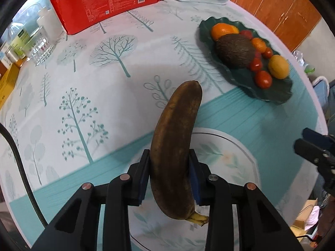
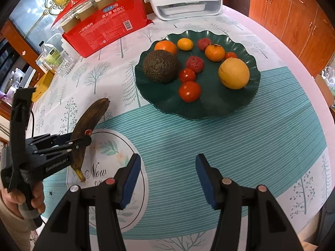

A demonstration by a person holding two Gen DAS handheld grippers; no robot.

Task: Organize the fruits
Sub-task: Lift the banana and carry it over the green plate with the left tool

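Left wrist view first: the left tongs (image 1: 170, 174) are clamped on a brown, overripe banana (image 1: 175, 146), the blue pads pressing its two sides a little below its middle. The stem end hangs back toward the camera and the blunt tip points forward and up, so the banana appears to be lifted off the tablecloth (image 1: 83, 96) rather than resting on it. Gripping near the middle probably keeps the long fruit from swinging. Ahead of these tongs and off to their right sits the green plate (image 1: 278, 98), already carrying an avocado (image 1: 235, 51), oranges, small tomatoes and a yellow fruit (image 1: 278, 67). At the far right edge of this view, the dark tips of the other tongs show. Well ahead and to the left stand a red package (image 1: 100, 4) and a clear glass (image 1: 40, 48).

Right wrist view next: the right tongs (image 2: 166, 176) are spread wide with nothing between the pads, hovering over the striped teal part of the cloth. The plate (image 2: 209, 108) lies straight ahead of them, apart from the pads. To their left, the left tongs (image 2: 80, 141) show from the side, the banana (image 2: 90, 121) slanting through them, a hand (image 2: 25, 200) wrapped on the handle. The open patch at the plate's near edge looks like the likeliest place for the banana, and the right tongs seem held back, out of that path.
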